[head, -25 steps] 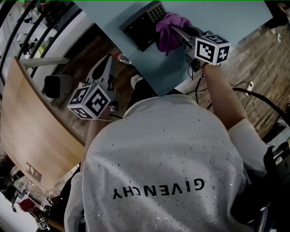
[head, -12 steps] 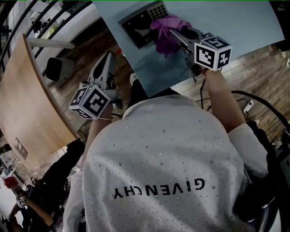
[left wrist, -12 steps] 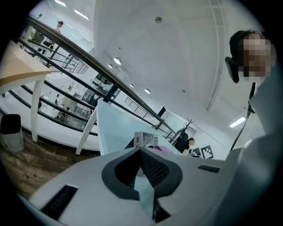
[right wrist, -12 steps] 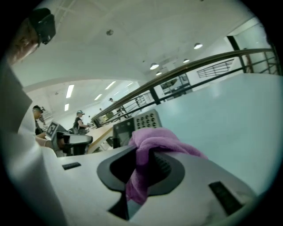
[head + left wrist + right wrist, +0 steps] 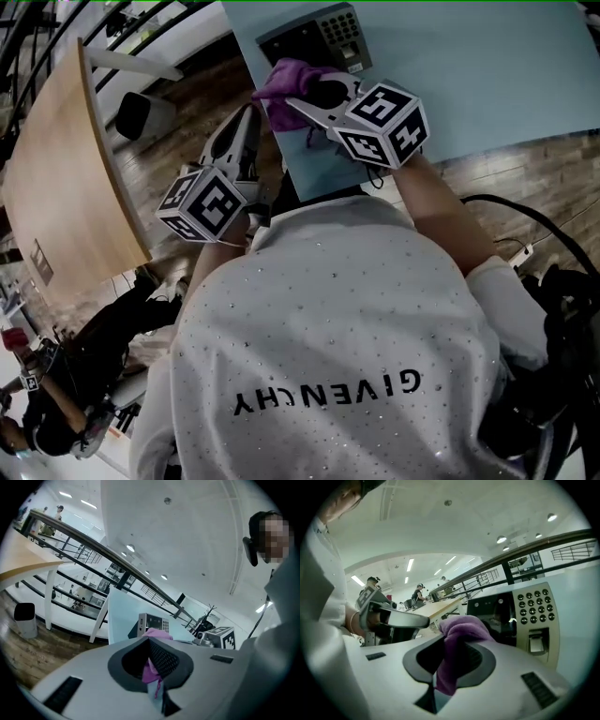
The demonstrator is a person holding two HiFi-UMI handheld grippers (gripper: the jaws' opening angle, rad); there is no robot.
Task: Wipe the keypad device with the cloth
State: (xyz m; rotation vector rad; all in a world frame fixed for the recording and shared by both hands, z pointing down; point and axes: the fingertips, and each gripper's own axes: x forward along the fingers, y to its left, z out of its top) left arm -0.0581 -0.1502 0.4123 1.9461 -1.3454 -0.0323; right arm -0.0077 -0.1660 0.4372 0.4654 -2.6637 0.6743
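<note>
Nearest is the person's white studded shirt [image 5: 328, 375]. Just beyond it, the left gripper [image 5: 249, 120] hangs off the near edge of the pale blue table [image 5: 487, 66]. Its jaws are drawn almost together, with only a thin slit between them. Its tips sit just beside the purple cloth [image 5: 279, 80], which shows through that slit in the left gripper view. The right gripper [image 5: 298, 99] reaches over the table's near corner. Its jaws are clamped on the cloth, which bunches up above them and hangs down between them. The cloth is at the near edge of the keypad device [image 5: 319, 33], a dark unit with a grey panel of round buttons. Whether they touch is unclear. Farther left, a curved wooden tabletop [image 5: 56, 169] and a dark bin [image 5: 141, 114] stand on the plank floor.
</note>
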